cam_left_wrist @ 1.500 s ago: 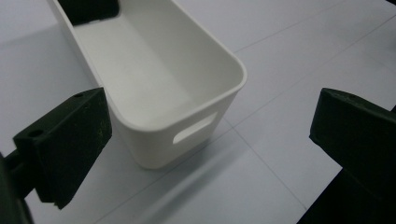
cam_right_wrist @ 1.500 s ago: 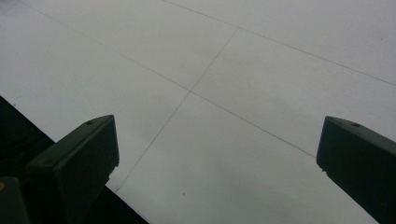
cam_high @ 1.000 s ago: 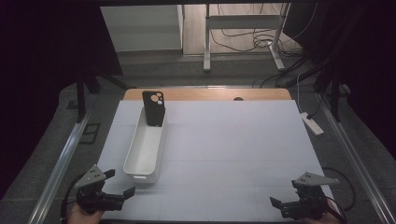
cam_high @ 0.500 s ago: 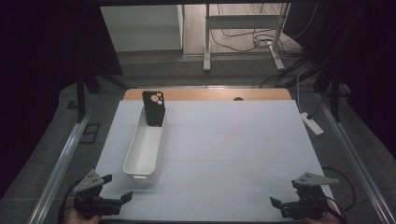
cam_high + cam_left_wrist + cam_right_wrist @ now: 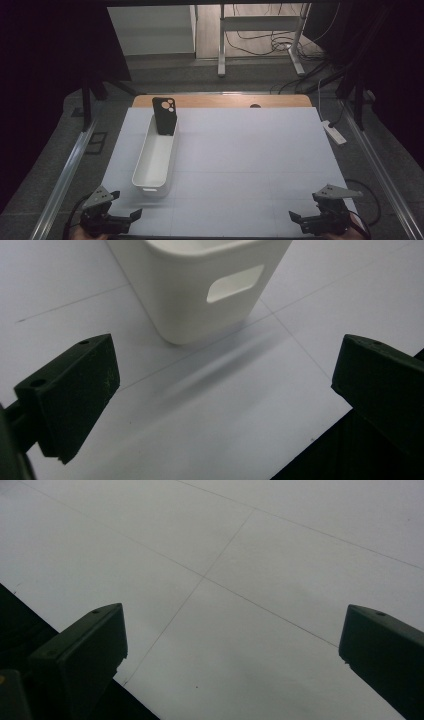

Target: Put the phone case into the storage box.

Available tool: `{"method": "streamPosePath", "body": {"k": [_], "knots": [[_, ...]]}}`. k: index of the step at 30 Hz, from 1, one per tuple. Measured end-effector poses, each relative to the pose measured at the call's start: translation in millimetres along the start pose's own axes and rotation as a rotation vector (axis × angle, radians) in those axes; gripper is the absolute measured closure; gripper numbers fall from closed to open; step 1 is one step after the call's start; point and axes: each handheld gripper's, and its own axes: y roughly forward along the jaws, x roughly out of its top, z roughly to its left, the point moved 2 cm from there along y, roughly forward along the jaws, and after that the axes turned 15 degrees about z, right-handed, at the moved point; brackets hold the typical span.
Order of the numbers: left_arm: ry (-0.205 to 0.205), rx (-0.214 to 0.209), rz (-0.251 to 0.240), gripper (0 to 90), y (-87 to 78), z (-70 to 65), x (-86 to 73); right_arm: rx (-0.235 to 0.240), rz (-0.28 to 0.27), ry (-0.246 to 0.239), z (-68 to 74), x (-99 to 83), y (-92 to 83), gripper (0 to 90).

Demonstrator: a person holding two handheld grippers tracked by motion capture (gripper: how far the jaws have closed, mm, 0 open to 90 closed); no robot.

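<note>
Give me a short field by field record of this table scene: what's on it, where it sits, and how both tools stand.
surface: white table
container: white bin, lengthwise at left
item: black phone case, upright in the bin's far end
left tool: open, near edge, nearest the bin's handle cutout
right tool: open, near right corner, over bare table
contact: neither tool touches anything

Your table sheet (image 5: 240, 155) is evenly but dimly lit from above, while everything around it sinks into near black. Ahead of your left gripper (image 5: 220, 390), the white bin (image 5: 200, 285) throws a soft grey shadow toward the jaws. Both gripper views are sharp on the sheet; the jaws themselves look slightly soft. The high view is grainy, without glare.
</note>
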Motion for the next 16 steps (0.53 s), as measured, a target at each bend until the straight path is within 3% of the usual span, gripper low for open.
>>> {"method": "streamPosePath", "body": {"k": [11, 16], "knots": [[-0.003, 0.019, 0.036, 0.5, 4.0, -0.9, 1.2, 0.001, 0.001, -0.001, 0.3, 0.0, 0.0, 0.0], [-0.013, 0.010, 0.025, 0.6, 3.4, -0.1, 1.5, 0.000, 0.005, -0.004, -0.8, -0.2, 0.7, 0.0]]}}
